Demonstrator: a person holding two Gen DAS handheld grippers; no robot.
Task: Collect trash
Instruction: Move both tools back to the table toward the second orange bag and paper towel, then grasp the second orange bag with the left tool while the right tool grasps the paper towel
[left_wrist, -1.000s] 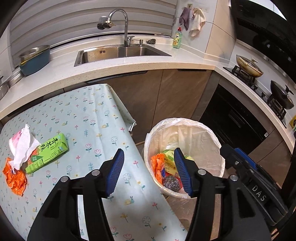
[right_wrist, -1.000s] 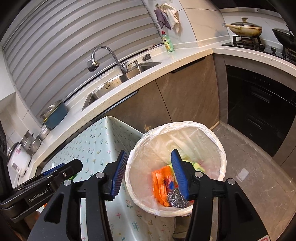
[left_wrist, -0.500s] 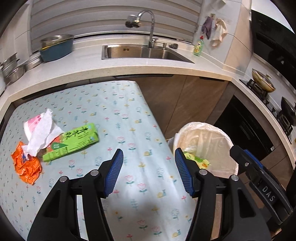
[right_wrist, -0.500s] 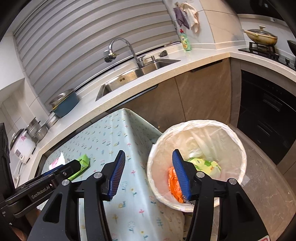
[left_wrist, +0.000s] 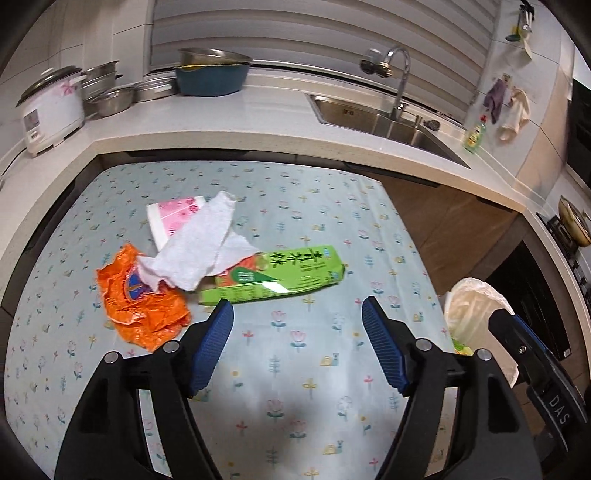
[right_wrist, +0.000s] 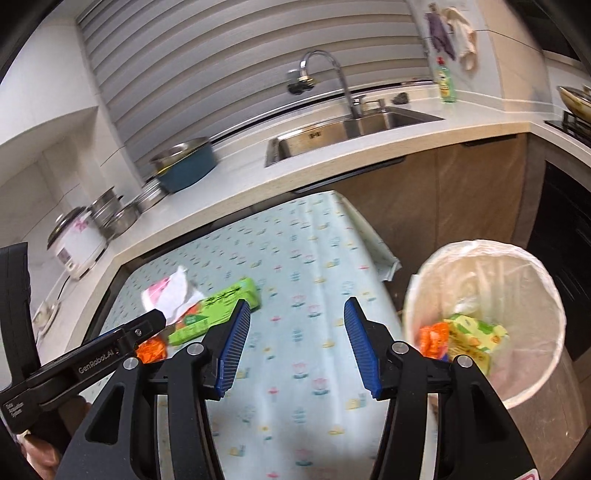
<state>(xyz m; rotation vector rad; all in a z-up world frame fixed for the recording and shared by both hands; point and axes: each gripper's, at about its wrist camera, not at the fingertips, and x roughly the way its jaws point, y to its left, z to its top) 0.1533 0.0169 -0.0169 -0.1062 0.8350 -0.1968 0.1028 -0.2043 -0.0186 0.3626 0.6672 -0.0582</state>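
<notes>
Table (left_wrist: 295, 369) holds four trash pieces, far left: one green carton (left_wrist: 273, 275), one white tissue (left_wrist: 199, 251), one pink packet (left_wrist: 173, 218), one orange wrapper (left_wrist: 140, 302). Lined bin (right_wrist: 484, 321) right. Left tool (left_wrist: 297, 332), right tool (right_wrist: 297, 332) both released, empty.

a long green carton (left_wrist: 275, 273) with dark lettering lies flat on its side on a floral tablecloth. a torn white paper towel (left_wrist: 195, 254) drapes over the carton's left end and over a pink-patterned wrapper (left_wrist: 173, 218) behind it. a crumpled orange foil wrapper (left_wrist: 138, 299) lies at the left, touching the towel. beside the table, a white-lined bin (right_wrist: 484, 317) holds a yellow-green carton (right_wrist: 474, 336) and orange wrappers (right_wrist: 432, 338).
</notes>
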